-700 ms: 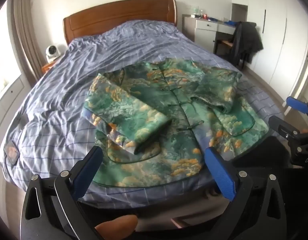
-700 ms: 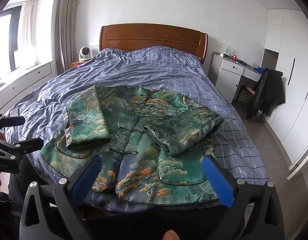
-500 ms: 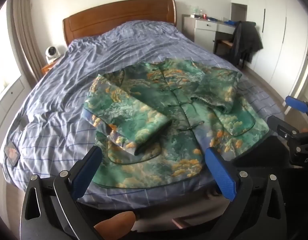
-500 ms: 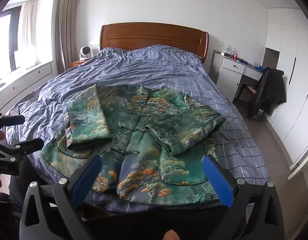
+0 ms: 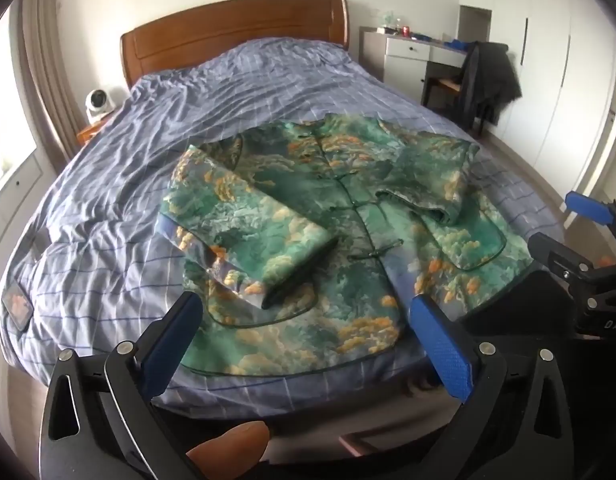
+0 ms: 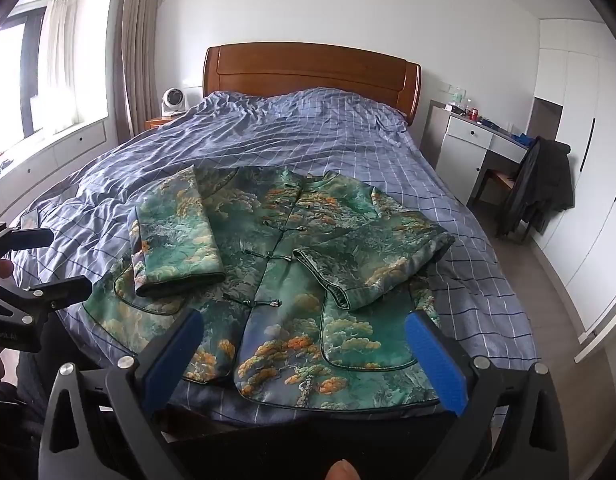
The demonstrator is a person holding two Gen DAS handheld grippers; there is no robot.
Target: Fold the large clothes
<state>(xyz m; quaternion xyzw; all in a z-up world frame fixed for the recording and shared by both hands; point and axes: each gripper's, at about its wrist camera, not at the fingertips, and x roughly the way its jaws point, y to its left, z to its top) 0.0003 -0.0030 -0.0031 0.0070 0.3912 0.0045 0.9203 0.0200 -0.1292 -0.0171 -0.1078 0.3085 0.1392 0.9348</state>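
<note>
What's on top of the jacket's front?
Both sleeves lie folded onto the green jacket, partly covering its pockets. The checked duvet beneath is hidden.

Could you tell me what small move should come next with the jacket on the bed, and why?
Probably lower both open tools, left and right, to the jacket's near hem. Both sleeves already lie folded over its front, neither tool holds anything, and the hem lies just ahead of them on the bed.

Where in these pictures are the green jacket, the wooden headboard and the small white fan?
green jacket (image 6: 292,264): right wrist view, on the buttoned front panel.
wooden headboard (image 6: 308,68): right wrist view, on the middle of its top panel.
small white fan (image 5: 98,102): left wrist view, on its round face.
</note>
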